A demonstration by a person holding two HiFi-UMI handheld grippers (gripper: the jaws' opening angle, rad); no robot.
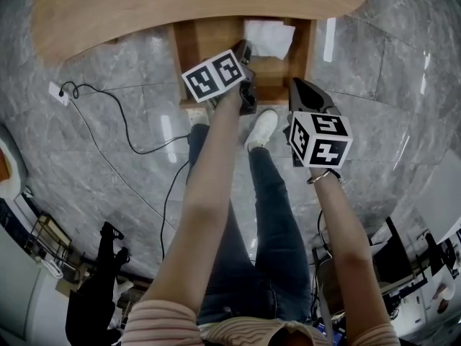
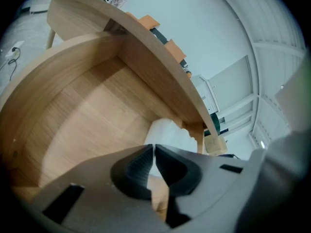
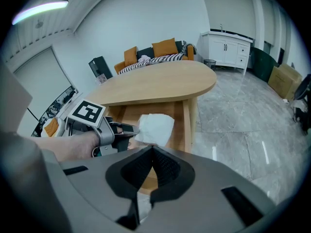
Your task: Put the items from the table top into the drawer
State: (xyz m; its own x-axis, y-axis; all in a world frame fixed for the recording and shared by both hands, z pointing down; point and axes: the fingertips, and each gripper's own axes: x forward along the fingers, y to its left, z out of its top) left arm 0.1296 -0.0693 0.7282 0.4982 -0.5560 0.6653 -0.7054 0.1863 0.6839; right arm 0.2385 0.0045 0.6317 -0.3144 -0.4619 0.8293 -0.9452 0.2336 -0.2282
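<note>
The surface [image 1: 144, 6] is a rounded wooden top that lies ahead of and above both tools, and I see no item left on it. Directly under its edge the drawer [image 1: 189, 49] is pulled out toward the person, so that things can be lowered in from above.

The left hand-held gripper [image 2: 153, 152] reaches down inside the drawer. Its jaws are pressed together with only a thin slit between them. Their tips are at the near edge of the cloth [image 3: 154, 127]. I cannot tell if a fold is pinched there or if the tips only touch it.

The right hand-held gripper [image 3: 151, 152] hangs outside the drawer, near its front right corner. Its jaws are closed on nothing. I think it waits there to leave room for the left one, and perhaps to push the drawer in.

The cloth is white and crumpled. It lies in the drawer just beyond the left jaws, toward the back. The task looks almost done to me.
</note>
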